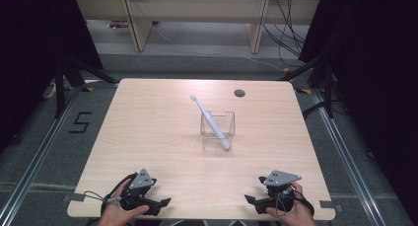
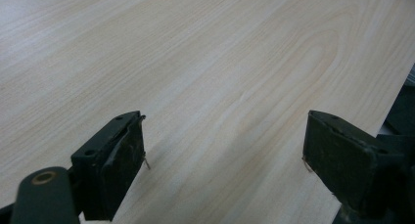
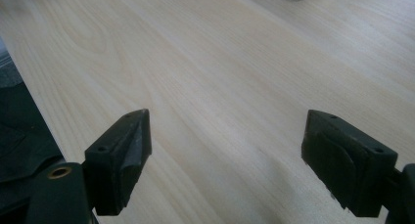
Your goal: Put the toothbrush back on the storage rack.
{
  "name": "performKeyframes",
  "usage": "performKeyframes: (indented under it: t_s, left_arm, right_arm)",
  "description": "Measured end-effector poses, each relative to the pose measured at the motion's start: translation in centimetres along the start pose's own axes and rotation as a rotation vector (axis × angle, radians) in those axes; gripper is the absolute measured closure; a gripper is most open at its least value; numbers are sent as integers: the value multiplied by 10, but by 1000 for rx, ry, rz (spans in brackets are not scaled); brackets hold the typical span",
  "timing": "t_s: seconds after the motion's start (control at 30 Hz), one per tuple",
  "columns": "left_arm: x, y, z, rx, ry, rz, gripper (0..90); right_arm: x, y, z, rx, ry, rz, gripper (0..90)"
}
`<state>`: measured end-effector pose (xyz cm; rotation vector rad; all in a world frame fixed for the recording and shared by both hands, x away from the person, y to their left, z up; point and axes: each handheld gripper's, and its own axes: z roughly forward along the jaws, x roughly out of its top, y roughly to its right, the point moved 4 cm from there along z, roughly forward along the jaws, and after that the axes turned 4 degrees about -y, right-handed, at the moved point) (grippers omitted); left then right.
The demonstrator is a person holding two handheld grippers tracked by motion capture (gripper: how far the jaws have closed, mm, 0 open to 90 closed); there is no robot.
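A: White plastic toothbrush point(image 1: 211, 122), long and slim, stands tilted in a clear square plastic holder point(image 1: 217, 131) at mid light-wood surface point(image 1: 148, 137). Head points up and away to the left, handle end sits at the holder's near right corner.

B: Grippers?

A: Left black gripper point(image 1: 160, 203) and right black gripper point(image 1: 252, 201) rest at the near edge, well apart from the toothbrush. Fingers of both spread wide, nothing between them; bare wood shows in each gap.

B: Obstructions?

A: Open wood between grippers and holder. Small dark round grommet point(image 1: 239, 93) near the far edge, behind the holder.
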<state>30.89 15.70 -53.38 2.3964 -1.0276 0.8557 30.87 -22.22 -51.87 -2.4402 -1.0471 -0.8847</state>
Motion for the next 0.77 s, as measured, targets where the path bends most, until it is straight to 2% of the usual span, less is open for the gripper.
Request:
performKeyframes:
  t_s: [0.03, 0.07, 0.13, 0.17, 0.53, 0.6, 0.67, 0.7, 0.77]
  left_arm:
    - [0, 0, 0, 0, 0, 0, 149]
    - [0, 0, 0, 0, 0, 0, 149]
    - [0, 0, 0, 0, 0, -1, 149]
    - [0, 0, 0, 0, 1, -2, 149]
    - [0, 0, 0, 4, 1, -1, 148]
    - [0, -1, 0, 3, -10, 5, 148]
    - [0, 0, 1, 3, -5, -4, 149]
    - [0, 0, 1, 3, -3, -7, 149]
    - [0, 0, 1, 3, -2, -6, 149]
  right_arm:
    - [0, 0, -1, -18, 11, -8, 193]
    - [-1, -2, -1, -9, 3, 7, 193]
    - [-1, -1, -1, -16, 15, -15, 193]
    - [-2, -2, -1, -14, 8, -2, 193]
    - [-3, -1, -2, -25, 8, -26, 194]
    - [-3, -1, -2, -25, 5, -27, 194]
    - [-3, -1, -2, -25, 5, -27, 194]
    - [-3, -2, -3, -23, 0, -7, 194]
    - [-2, -1, -3, -27, 7, -12, 194]
